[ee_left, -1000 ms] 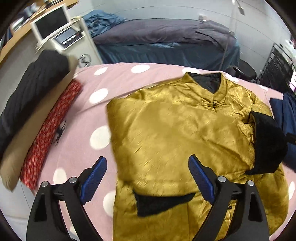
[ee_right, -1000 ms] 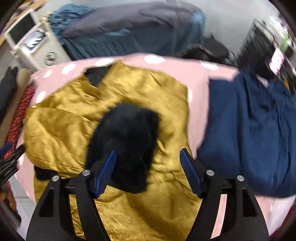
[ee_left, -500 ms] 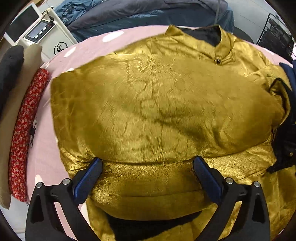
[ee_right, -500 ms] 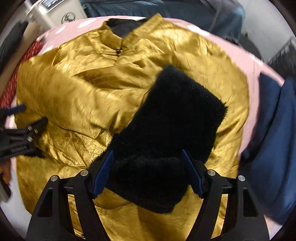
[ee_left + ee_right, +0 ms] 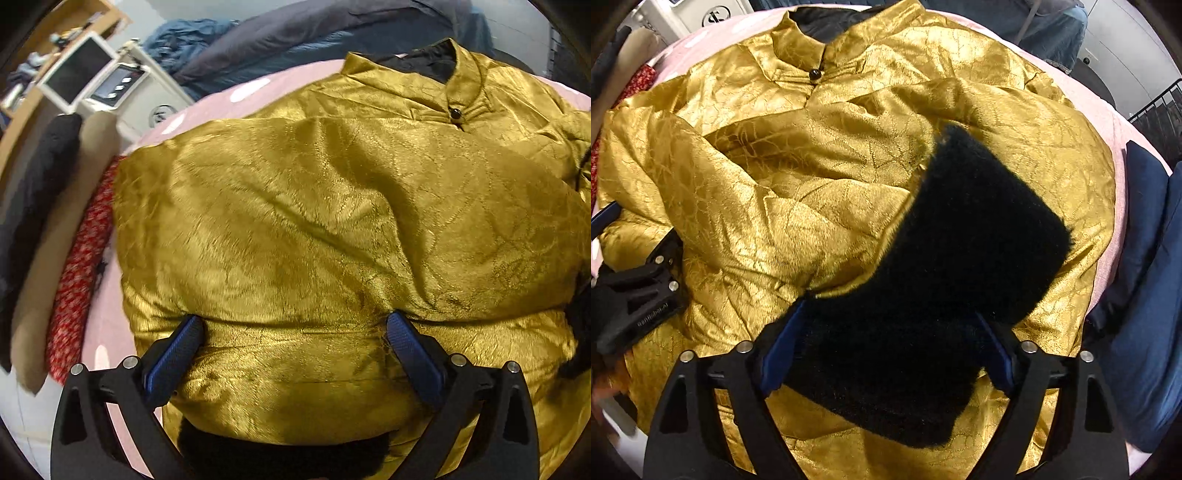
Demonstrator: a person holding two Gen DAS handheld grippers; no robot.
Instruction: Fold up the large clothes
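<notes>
A shiny gold jacket with a stand collar lies front-up on the pink dotted cover; it also shows in the right wrist view. Its sleeves are folded over the chest. My left gripper is open, its blue pads pressed against the folded left sleeve just above the black furry cuff. My right gripper is open, low over the other black furry cuff, which lies between its fingers. The left gripper shows at the left of the right wrist view.
A red patterned cloth and black and beige garments lie along the left edge. A dark blue garment lies to the right. A white appliance and a bed with dark bedding stand behind.
Both grippers have moved down and forward, close onto the jacket. The left one now touches the folded sleeve; the right one has the black cuff between its open fingers.
</notes>
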